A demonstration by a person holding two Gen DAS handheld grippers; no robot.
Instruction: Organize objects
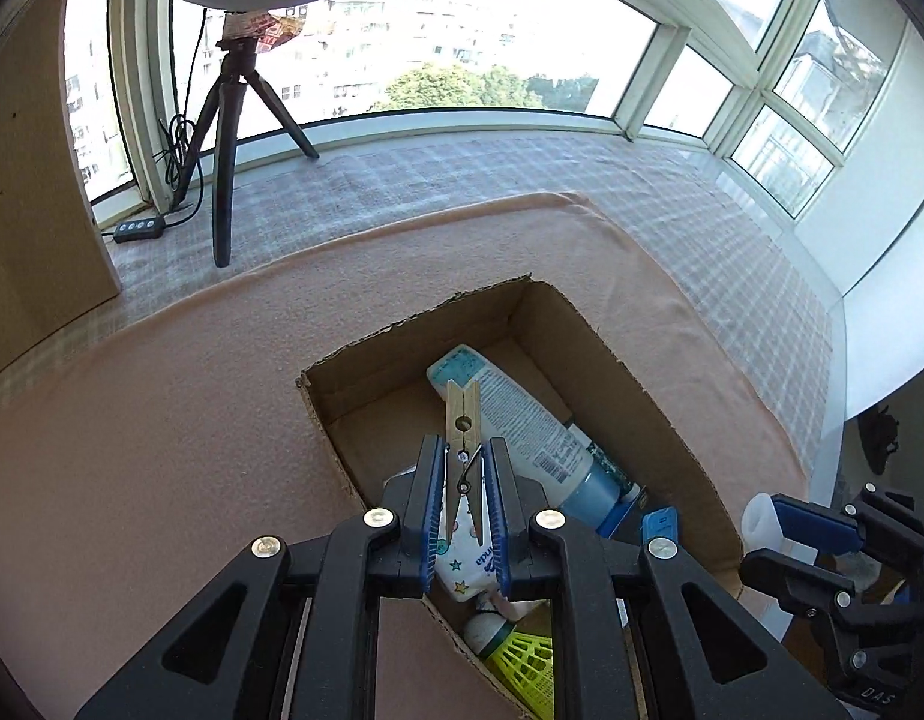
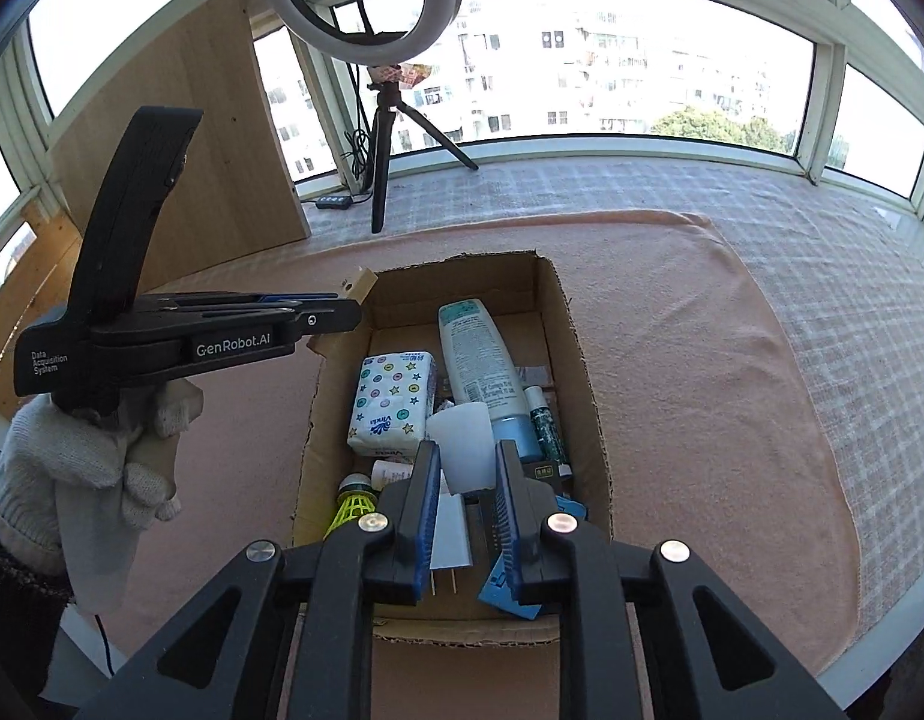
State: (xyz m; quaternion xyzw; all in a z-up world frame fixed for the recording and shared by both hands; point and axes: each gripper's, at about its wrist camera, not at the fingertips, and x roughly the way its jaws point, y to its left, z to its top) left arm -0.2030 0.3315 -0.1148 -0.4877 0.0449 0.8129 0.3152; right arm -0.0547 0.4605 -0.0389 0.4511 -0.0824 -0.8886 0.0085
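Your left gripper [image 1: 465, 474] is clamped on a wooden clothespin [image 1: 462, 420] and hangs over the left side of the cardboard box [image 2: 573, 324]; your right gripper [image 2: 465, 480], jaws closed on a small white plastic cup [image 2: 462, 438], hangs over the near middle of the box. The box already holds a tissue pack [image 2: 393, 399], a white bottle [image 2: 477, 360], a green shuttlecock [image 2: 354, 507] and other small bits, and the pink cloth [image 2: 702, 360] around it looks bare. Judged from that, you're near the end: only the clothespin and cup remain to drop in.
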